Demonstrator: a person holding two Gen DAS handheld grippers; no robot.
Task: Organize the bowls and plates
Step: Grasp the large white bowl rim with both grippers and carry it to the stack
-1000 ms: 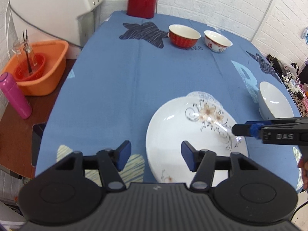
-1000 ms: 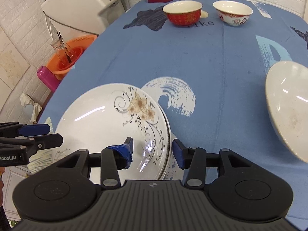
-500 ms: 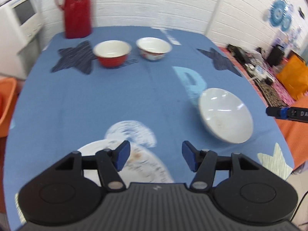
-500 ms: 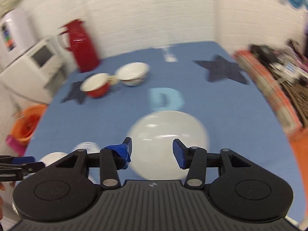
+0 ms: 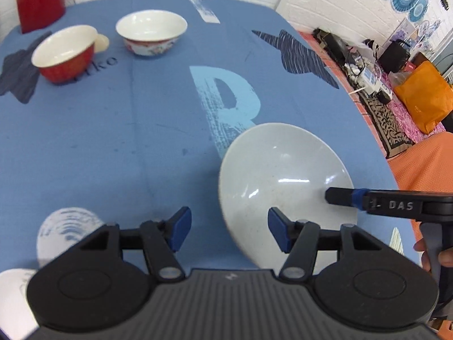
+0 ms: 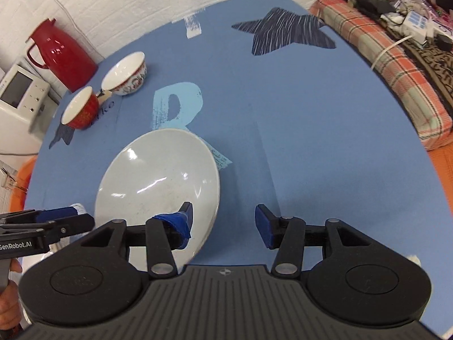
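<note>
A large plain white bowl [image 5: 280,181] sits on the blue tablecloth; it also shows in the right wrist view [image 6: 161,178]. My left gripper [image 5: 229,232] is open, with the bowl's near left rim between its fingers. My right gripper [image 6: 223,223] is open, its left finger over the bowl's near right rim. A red bowl [image 5: 63,53] and a white patterned bowl [image 5: 151,32] stand at the far side. The edge of a white plate [image 5: 11,291] shows at the lower left of the left wrist view.
A red thermos [image 6: 63,53] stands at the table's far corner beside a white appliance [image 6: 17,96]. An orange basin [image 6: 19,181] is off the left edge. Clutter, a plaid mat [image 6: 396,65] and an orange bag [image 5: 424,96] lie off the right side.
Both grippers have swung right from the flowered plate to the large white bowl and closed in on its rim. Both stay open.
</note>
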